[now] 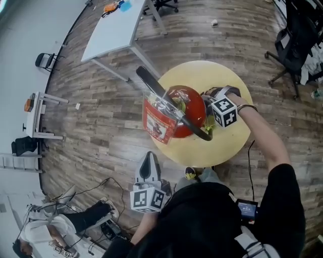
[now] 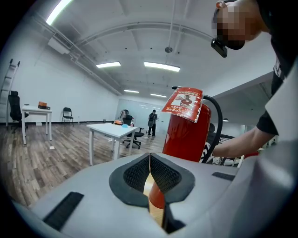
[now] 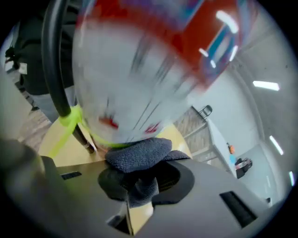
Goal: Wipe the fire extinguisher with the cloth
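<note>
A red fire extinguisher point(image 1: 181, 112) with a black hose point(image 1: 189, 121) and a hanging red tag point(image 1: 157, 125) stands on a round yellow table point(image 1: 229, 141). It rises beyond the left jaws as the fire extinguisher point(image 2: 190, 132). My right gripper point(image 3: 139, 179) is shut on a dark grey cloth point(image 3: 139, 155), and the cloth presses against the blurred fire extinguisher point(image 3: 139, 79) low on its side. From above, the right gripper point(image 1: 211, 103) sits at the cylinder's right. My left gripper point(image 1: 149, 171) hangs off the table's near edge, jaws together, holding nothing; it appears again as the left gripper point(image 2: 150, 174).
A white table point(image 1: 113, 33) stands at the back left with an office chair point(image 1: 164, 6) behind it. Another dark chair point(image 1: 292, 45) is at the far right. Cables and gear point(image 1: 96, 211) lie on the wood floor near my feet. A yellow-green strap point(image 3: 67, 123) holds the hose.
</note>
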Demonstrator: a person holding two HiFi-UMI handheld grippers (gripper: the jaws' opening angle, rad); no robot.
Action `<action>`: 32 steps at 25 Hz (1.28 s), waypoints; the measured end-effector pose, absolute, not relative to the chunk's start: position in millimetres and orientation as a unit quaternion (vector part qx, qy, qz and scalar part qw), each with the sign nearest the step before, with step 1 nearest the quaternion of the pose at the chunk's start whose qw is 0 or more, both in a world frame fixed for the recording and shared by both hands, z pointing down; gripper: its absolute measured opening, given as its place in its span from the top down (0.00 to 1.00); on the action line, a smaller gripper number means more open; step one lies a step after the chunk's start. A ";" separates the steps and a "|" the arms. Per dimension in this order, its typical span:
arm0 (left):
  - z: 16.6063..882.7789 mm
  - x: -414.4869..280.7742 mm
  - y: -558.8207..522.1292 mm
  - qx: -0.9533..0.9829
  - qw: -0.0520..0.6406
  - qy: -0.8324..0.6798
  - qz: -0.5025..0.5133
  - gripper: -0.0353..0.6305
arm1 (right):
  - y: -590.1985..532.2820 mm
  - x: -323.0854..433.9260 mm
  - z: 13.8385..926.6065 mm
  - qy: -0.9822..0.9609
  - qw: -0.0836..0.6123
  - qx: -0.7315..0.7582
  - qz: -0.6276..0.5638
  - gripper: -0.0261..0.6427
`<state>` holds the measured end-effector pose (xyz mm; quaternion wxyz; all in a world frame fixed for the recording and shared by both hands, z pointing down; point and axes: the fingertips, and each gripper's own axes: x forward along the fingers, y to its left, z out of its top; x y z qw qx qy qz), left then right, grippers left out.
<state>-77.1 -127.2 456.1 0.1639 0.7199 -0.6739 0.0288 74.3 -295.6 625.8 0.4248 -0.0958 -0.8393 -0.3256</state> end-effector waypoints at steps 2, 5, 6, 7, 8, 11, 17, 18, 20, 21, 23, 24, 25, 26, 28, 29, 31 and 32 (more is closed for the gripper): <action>455.5 -74.0 -128.1 0.724 0.163 -0.670 0.027 0.91 | -303.5 63.6 561.6 -0.851 0.368 -0.053 -0.372 0.83; 455.1 -67.5 -126.7 0.728 0.165 -0.665 0.027 0.91 | -309.2 52.8 449.9 -0.851 0.277 0.011 -0.447 0.83; 454.8 -65.5 -126.3 0.729 0.165 -0.663 0.028 0.91 | -309.2 51.2 416.7 -0.843 0.255 0.027 -0.473 0.83; 454.6 -63.6 -125.9 0.732 0.164 -0.661 0.028 0.91 | -308.9 50.8 389.6 -0.830 0.242 0.039 -0.501 0.83; 454.5 -62.1 -125.5 0.734 0.162 -0.659 0.027 0.91 | -308.5 50.7 370.8 -0.816 0.237 0.045 -0.526 0.83; 453.6 -60.4 -124.5 0.738 0.159 -0.656 0.026 0.91 | -309.1 46.3 361.8 -0.796 0.242 0.038 -0.553 0.83; 454.2 -57.0 -118.4 0.736 0.162 -0.657 0.034 0.91 | -307.8 40.0 491.9 -0.801 0.333 -0.057 -0.494 0.83; 455.0 -58.9 -116.6 0.733 0.163 -0.660 0.037 0.91 | -305.7 42.8 518.1 -0.806 0.347 -0.073 -0.474 0.83; 457.7 -64.1 -112.8 0.725 0.167 -0.667 0.044 0.91 | -302.9 51.2 566.8 -0.814 0.374 -0.095 -0.434 0.83; 459.2 -66.5 -111.2 0.719 0.171 -0.672 0.048 0.91 | -302.1 55.7 587.1 -0.820 0.383 -0.100 -0.413 0.83; 462.0 -70.0 -109.0 0.711 0.175 -0.678 0.057 0.91 | -297.2 68.5 624.7 -0.833 0.401 -0.108 -0.366 0.83; 463.5 -71.3 -108.0 0.709 0.175 -0.680 0.060 0.91 | -292.2 77.4 644.2 -0.839 0.410 -0.112 -0.339 0.83; 465.0 -72.9 -106.8 0.708 0.175 -0.682 0.063 0.91 | -285.4 86.5 662.7 -0.848 0.418 -0.112 -0.307 0.83; 466.4 -74.7 -105.9 0.707 0.174 -0.683 0.065 0.91 | -277.1 94.9 678.9 -0.859 0.421 -0.109 -0.271 0.83; 468.0 -77.6 -106.7 0.706 0.173 -0.684 0.067 0.91 | -257.2 108.9 702.9 -0.879 0.419 -0.095 -0.208 0.83; 468.2 -78.4 -107.9 0.706 0.172 -0.683 0.068 0.91 | -245.6 114.6 711.5 -0.886 0.416 -0.086 -0.187 0.83; 468.5 -79.5 -108.8 0.707 0.173 -0.682 0.068 0.91 | -223.3 120.9 719.7 -0.902 0.401 -0.052 -0.149 0.83; 469.1 -80.1 -108.4 0.709 0.174 -0.680 0.068 0.91 | -213.8 121.2 719.8 -0.911 0.390 -0.027 -0.128 0.83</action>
